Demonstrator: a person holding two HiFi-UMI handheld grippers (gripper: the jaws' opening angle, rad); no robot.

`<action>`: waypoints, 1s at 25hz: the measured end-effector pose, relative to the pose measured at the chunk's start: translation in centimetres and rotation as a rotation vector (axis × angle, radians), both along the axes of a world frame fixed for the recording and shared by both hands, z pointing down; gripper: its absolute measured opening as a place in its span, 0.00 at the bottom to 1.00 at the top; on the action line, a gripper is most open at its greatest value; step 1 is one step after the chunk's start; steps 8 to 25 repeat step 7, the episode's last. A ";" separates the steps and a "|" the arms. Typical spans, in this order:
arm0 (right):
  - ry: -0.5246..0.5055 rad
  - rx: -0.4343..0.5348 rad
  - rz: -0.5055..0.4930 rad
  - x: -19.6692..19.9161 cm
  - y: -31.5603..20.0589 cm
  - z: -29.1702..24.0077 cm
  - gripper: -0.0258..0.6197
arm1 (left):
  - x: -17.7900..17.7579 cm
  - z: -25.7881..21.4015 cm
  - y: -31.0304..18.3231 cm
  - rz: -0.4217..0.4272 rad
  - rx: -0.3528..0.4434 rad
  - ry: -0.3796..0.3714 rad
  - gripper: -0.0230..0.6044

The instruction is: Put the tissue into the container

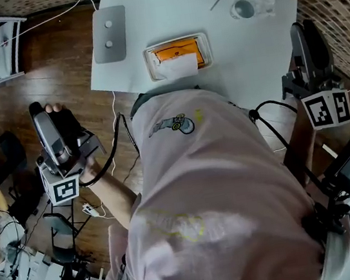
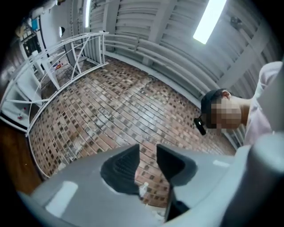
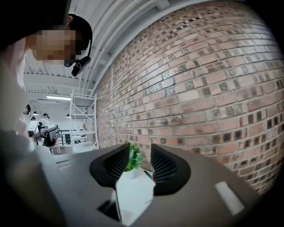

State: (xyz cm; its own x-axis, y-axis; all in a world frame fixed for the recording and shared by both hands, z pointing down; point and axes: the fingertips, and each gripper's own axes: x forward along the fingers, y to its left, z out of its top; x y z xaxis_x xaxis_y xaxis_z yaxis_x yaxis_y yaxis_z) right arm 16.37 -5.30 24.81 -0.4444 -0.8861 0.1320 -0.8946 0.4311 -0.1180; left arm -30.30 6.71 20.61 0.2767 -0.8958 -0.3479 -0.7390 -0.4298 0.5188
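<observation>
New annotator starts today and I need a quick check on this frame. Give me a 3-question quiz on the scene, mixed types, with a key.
1. True or false: the left gripper has a tissue between its jaws.
2. Multiple choice: where is the white tissue?
A) on the wooden floor
B) at the container on the white table
C) in the right gripper
3. Short answer: what shows far off through the gap of the right gripper's jaws?

Key:
1. False. The jaws stand apart, with only the brick wall behind them.
2. B
3. A green plant.
</observation>
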 end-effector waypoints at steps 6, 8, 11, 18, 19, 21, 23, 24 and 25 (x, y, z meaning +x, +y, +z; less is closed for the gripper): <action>0.034 0.000 0.056 2.0 -0.4 0.4 0.28 | 0.2 1.3 -0.6 0.025 -0.021 0.047 0.23; 0.035 0.000 0.066 2.4 -0.5 0.3 0.28 | 0.2 1.6 -0.7 0.029 -0.028 0.063 0.23; 0.035 0.000 0.066 2.4 -0.5 0.3 0.28 | 0.2 1.6 -0.7 0.029 -0.028 0.063 0.23; 0.035 0.000 0.066 2.4 -0.5 0.3 0.28 | 0.2 1.6 -0.7 0.029 -0.028 0.063 0.23; 0.035 0.000 0.066 2.4 -0.5 0.3 0.28 | 0.2 1.6 -0.7 0.029 -0.028 0.063 0.23; 0.035 0.000 0.066 2.4 -0.5 0.3 0.28 | 0.2 1.6 -0.7 0.029 -0.028 0.063 0.23; 0.035 0.000 0.066 2.4 -0.5 0.3 0.28 | 0.2 1.6 -0.7 0.029 -0.028 0.063 0.23; 0.035 0.000 0.066 2.4 -0.5 0.3 0.28 | 0.2 1.6 -0.7 0.029 -0.028 0.063 0.23; 0.035 0.000 0.066 2.4 -0.5 0.3 0.28 | 0.2 1.6 -0.7 0.029 -0.028 0.063 0.23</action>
